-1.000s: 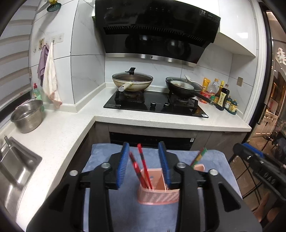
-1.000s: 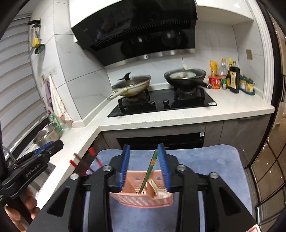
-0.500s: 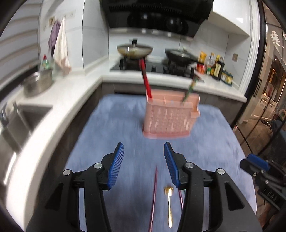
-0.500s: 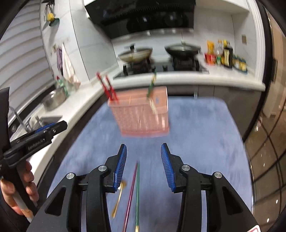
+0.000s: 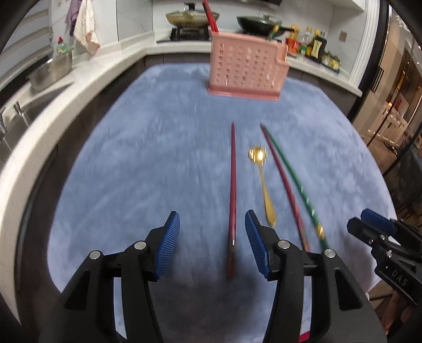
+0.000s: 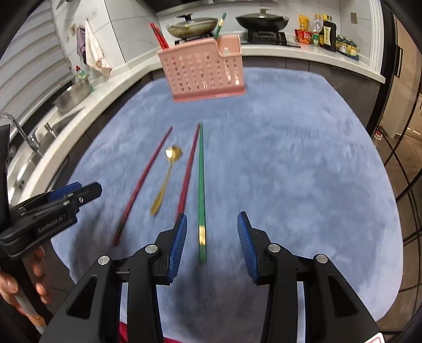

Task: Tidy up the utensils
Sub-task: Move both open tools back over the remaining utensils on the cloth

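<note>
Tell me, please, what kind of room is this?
Most likely a home kitchen: a gas stove with a black wok, a sink with a faucet, and sauce bottles on the counter.

Utensils loose on blue mat, pink caddy behind

2 red chopsticks (image 5: 233, 184) (image 5: 283, 184), 1 green chopstick (image 6: 201, 184) & gold spoon (image 5: 263, 182) lie flat, roughly parallel; perforated caddy (image 6: 205, 71) upright w/ red + green sticks inside.

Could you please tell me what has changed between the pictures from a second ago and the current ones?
Both grippers have pulled back from the pink basket and tipped down toward the blue mat. The left gripper, its jaws just opened wider, now frames a red chopstick; the right gripper frames the green chopstick. Neither grips anything. The basket, its contents and the gold spoon stayed put.
</note>
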{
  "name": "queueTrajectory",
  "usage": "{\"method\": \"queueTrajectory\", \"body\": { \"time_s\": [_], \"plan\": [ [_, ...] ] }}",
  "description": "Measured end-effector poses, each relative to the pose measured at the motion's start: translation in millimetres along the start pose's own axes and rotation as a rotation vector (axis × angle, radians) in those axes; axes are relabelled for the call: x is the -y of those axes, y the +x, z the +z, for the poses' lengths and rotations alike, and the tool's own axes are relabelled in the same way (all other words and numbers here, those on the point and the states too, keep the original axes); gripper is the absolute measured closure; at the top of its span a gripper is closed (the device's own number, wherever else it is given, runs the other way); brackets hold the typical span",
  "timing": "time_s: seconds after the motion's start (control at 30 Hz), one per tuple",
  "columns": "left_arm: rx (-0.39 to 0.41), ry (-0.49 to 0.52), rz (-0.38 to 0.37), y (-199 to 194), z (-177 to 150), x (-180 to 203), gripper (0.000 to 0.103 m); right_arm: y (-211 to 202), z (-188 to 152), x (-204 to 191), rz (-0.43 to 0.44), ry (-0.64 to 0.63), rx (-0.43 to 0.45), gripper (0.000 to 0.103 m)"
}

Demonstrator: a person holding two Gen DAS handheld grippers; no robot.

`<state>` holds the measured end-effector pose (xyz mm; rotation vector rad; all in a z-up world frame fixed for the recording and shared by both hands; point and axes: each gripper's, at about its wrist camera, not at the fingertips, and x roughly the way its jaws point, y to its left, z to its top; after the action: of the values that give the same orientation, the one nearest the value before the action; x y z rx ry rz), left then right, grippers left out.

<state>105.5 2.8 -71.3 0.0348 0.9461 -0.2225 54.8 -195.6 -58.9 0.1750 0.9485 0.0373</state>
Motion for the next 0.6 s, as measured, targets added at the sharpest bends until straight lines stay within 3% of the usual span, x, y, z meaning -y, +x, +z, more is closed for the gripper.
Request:
{"method": "queueTrajectory", "body": {
  "time_s": [0.6],
  "plan": [
    [-0.075, 0.006, -0.036, 26.6, -29.6, 5.9, 0.056, 19.6, -17.7, -3.5, 0.005, 0.018, -0.046, 0.064]
  ]
}}
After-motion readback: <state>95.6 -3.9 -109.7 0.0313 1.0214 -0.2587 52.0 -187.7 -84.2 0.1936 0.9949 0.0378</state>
